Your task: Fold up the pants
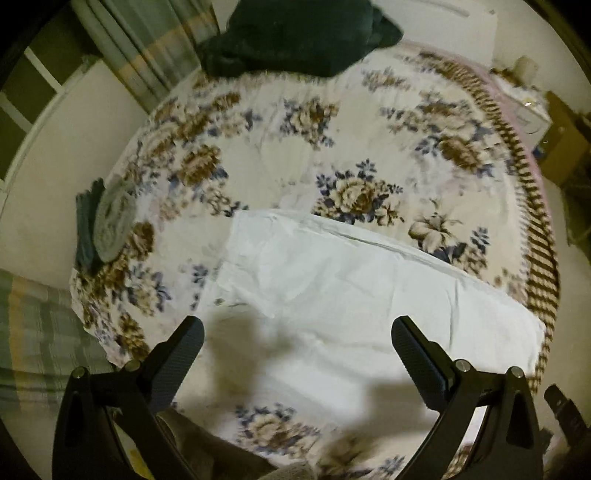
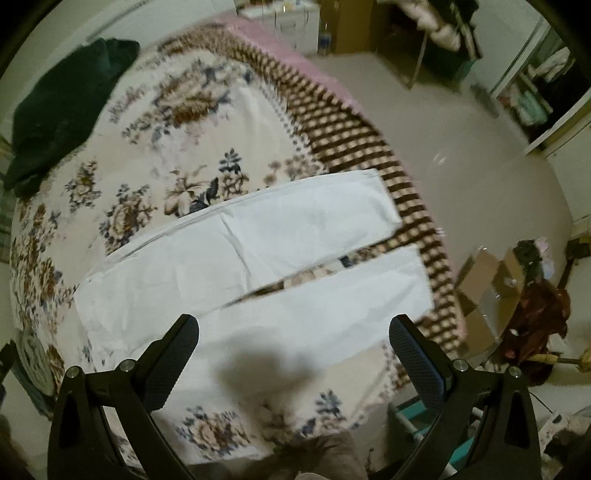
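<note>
Left wrist view: the left claw (image 1: 297, 332) is seen spread wide, nothing held between its fingers, above the waist end of the white pants (image 1: 332, 295). The pants are laid flat on a bed covered by a flowered blanket (image 1: 258, 147). A dark green garment (image 1: 295, 33) is piled at the far end of the bed, and a grey folded item (image 1: 110, 221) rests at the bed's left edge.

Right wrist view: the right claw (image 2: 294, 330) is likewise seen spread wide and empty, above the nearer leg of the pants (image 2: 258, 240). Both legs are shown lying side by side with a narrow gap between them, their hems reaching the checked border (image 2: 354, 140) of the blanket. Cardboard boxes (image 2: 487, 280) are visible on the floor (image 2: 461, 147) beside the bed.
</note>
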A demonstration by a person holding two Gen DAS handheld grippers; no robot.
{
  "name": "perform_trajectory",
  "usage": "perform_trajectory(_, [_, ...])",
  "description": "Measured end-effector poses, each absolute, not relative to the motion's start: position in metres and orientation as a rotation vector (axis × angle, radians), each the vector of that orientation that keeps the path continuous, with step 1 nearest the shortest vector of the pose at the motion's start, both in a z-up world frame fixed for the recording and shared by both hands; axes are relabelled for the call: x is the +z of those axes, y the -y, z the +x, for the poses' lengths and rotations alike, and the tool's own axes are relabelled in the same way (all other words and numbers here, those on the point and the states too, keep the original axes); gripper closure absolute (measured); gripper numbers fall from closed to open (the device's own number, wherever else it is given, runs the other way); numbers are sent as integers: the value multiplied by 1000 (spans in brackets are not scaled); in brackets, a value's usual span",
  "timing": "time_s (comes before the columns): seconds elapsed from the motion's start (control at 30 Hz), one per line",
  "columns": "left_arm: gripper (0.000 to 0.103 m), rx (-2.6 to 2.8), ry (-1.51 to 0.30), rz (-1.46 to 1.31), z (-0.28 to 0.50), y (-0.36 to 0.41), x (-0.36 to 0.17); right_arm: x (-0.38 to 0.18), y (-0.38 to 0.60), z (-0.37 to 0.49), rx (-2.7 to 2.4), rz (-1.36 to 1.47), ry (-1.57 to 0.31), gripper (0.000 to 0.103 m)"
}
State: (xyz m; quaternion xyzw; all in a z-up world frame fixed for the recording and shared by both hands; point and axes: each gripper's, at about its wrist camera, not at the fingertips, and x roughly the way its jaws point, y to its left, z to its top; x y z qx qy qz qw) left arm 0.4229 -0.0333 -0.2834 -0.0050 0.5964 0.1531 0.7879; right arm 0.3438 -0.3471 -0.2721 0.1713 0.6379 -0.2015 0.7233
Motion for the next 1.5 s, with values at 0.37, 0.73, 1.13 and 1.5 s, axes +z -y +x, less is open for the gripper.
perform_trajectory(0.37, [0,412,-1538,-119,560,57,-454,-464,402,470,-437,519,-1558,0])
perform_trajectory(0.73, [0,567,-1712,-380,619,20,-567,-564,434,510,-608,741,-1606,0])
perform_trajectory(1.13, [4,616,-1797,-315,641,13,-613,-625,453,524,-790,944,-1620,1])
perform_trajectory(1.5, [93,444,-1717,-508,637,3,-586,-621,437,513,-832,929,-1618,63])
